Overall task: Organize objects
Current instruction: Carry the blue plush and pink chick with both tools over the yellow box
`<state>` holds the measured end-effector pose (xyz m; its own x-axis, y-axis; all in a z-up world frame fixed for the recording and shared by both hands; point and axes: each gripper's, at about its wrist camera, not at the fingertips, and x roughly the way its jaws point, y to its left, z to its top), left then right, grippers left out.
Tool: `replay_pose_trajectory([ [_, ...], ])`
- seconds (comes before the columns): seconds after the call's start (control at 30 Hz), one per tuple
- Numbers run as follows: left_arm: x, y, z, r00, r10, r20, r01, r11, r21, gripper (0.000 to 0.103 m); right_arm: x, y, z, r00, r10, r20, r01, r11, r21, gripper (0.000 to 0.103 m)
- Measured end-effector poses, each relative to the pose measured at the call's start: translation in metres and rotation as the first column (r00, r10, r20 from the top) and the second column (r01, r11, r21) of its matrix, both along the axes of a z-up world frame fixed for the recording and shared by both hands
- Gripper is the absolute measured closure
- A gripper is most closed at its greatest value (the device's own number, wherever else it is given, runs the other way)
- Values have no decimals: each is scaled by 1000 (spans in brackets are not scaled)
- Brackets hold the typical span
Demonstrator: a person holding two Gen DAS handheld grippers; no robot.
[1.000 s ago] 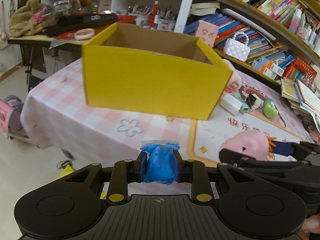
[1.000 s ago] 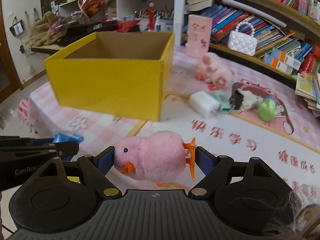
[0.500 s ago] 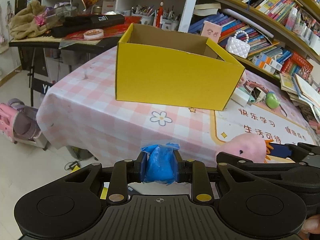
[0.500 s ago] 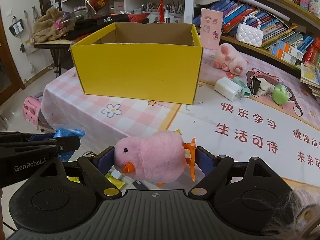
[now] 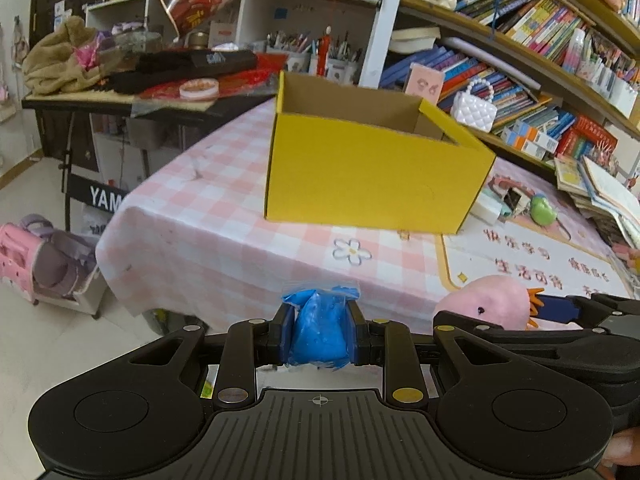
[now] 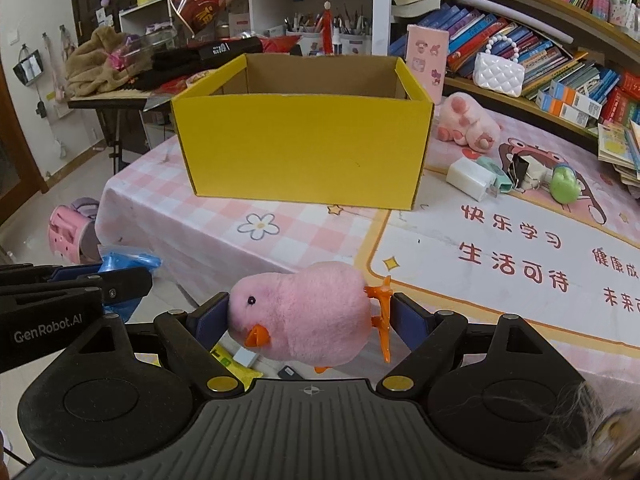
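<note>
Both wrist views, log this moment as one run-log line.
left tool: shut on blue bag | right tool: shut on pink chick toy | yellow box: open, on table, nothing seen inside

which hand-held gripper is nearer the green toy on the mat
Right. The right hand-held gripper sits toward the mat side, the green toy ahead to its right; the left hand-held gripper is further left, off the table's corner.

The box (image 6: 304,148) floor is hidden behind its front wall, so whatever lies inside can't be seen. In the left view the box covers most of the charger (image 5: 489,209). The books (image 6: 624,148) run off the right edge. The left gripper (image 6: 120,280) is cut by the frame edge.
</note>
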<state>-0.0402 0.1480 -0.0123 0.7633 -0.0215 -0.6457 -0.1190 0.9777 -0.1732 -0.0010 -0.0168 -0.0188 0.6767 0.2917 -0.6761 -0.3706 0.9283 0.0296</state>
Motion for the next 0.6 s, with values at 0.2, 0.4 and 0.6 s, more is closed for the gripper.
replay_pose_trajectory([
  [0.2,10,6,25,994,-2,110,1,1000,14,79,9,3,23,996,-15,87,14,1000,8,20],
  [0.4,42,14,58,974,20,227,-25,1000,16,79,44,-4,59,977,-65,201,54,997,58,20],
  [0.6,82,14,72,963,26,270,-37,999,35,79,95,-5,83,965,-98,242,73,991,110,20],
])
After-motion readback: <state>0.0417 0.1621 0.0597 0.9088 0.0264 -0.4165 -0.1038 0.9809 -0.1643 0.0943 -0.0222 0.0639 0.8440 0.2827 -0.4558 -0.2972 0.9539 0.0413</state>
